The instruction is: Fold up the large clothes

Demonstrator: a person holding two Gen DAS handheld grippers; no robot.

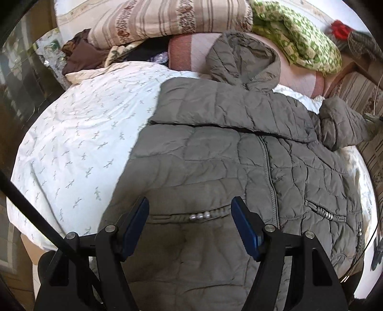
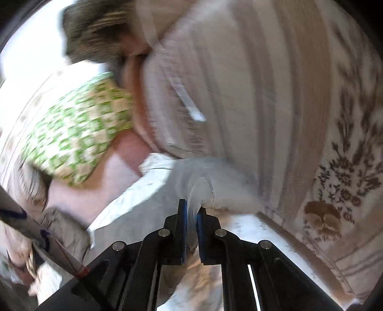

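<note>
Bedspread (image 1: 79,134): my work surface | grey quilted jacket (image 1: 239,155): spread flat, front up, one sleeve crossed over chest | left gripper (image 1: 190,227): fingers apart above hem pocket | right gripper (image 2: 191,213): clamped on pale cloth (image 2: 205,184); blurred, which piece I cannot tell.

Domestic bedroom. Indicators: bed with white leaf-print sheet (image 1: 79,134), stacked beige striped floral quilt (image 1: 153,21), green-and-cream patterned blanket (image 1: 301,43), pink woollen blanket (image 1: 189,55), piled brown clothing (image 1: 81,55).
</note>
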